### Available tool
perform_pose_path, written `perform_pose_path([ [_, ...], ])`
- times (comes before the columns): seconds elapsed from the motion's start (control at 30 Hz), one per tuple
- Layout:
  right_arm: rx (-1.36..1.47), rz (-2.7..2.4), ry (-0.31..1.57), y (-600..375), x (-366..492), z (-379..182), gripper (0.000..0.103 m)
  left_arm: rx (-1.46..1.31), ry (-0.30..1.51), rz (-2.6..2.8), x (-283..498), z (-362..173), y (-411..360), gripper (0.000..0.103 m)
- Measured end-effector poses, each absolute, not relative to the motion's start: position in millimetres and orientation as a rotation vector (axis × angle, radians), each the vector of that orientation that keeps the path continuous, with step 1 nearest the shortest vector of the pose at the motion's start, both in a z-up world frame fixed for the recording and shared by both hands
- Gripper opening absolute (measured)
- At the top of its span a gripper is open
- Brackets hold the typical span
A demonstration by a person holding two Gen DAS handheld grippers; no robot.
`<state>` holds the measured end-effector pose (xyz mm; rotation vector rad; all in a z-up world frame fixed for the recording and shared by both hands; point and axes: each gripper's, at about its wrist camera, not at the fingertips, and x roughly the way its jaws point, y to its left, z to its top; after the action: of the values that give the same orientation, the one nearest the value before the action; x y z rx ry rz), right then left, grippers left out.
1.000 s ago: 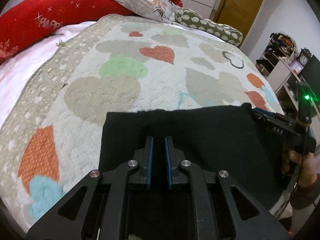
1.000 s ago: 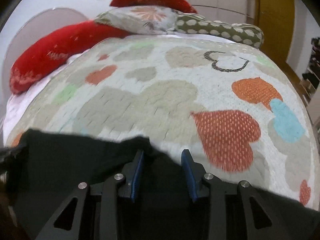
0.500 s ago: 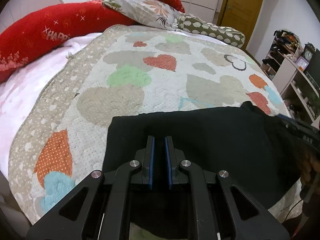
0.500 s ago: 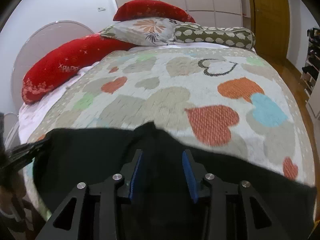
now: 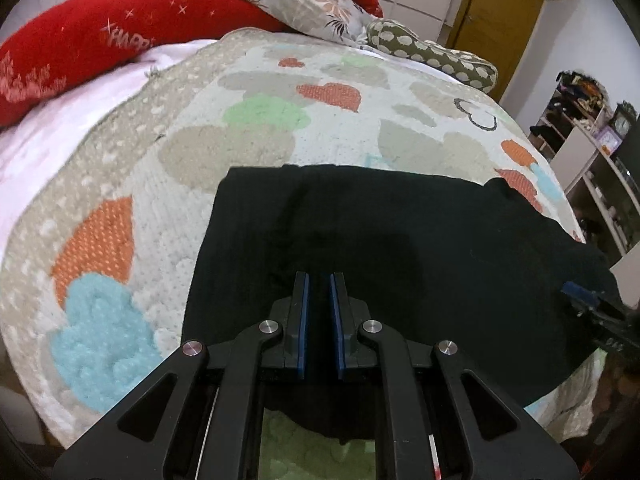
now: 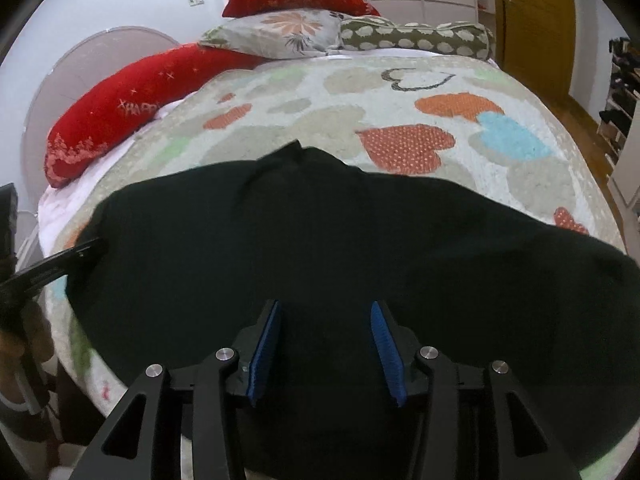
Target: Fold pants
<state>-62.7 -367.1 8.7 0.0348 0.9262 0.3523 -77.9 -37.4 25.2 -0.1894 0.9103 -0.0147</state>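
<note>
Pants flat on bed, apparently beneath both hand-held grippers

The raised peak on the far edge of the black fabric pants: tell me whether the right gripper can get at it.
Probably yes: the peak lies ahead of the open right gripper, with only flat pants between.

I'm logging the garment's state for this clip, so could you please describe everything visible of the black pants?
The black pants are a dark, matte, soft-looking fabric lying mostly flat across the near part of the heart-patterned quilt. The far edge runs fairly straight, with a small raised peak in the right wrist view. The near edge hangs over the bed's edge. The left gripper is nearly closed over the cloth; whether it pinches is unclear. The right gripper is open above it.
</note>
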Motion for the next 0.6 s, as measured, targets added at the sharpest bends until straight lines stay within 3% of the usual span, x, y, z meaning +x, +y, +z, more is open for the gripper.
perform_pose_path([
  [0.4, 0.086, 0.289, 0.870, -405, -78, 43, 0.047, -0.127, 0.878, -0.049, -79, 57, -66, 0.011],
  [0.43, 0.089, 0.271, 0.866, -413, -82, 45, 0.048, -0.123, 0.875, -0.068, -79, 61, -72, 0.014],
  [0.5, 0.091, 0.241, 0.863, -425, -88, 46, 0.048, -0.120, 0.860, -0.102, -77, 66, -82, 0.053],
  [0.53, 0.092, 0.227, 0.865, -431, -90, 46, 0.048, -0.121, 0.847, -0.121, -77, 68, -87, 0.058],
  [0.6, 0.092, 0.192, 0.871, -445, -97, 43, 0.048, -0.111, 0.825, -0.153, -76, 73, -100, 0.059],
])
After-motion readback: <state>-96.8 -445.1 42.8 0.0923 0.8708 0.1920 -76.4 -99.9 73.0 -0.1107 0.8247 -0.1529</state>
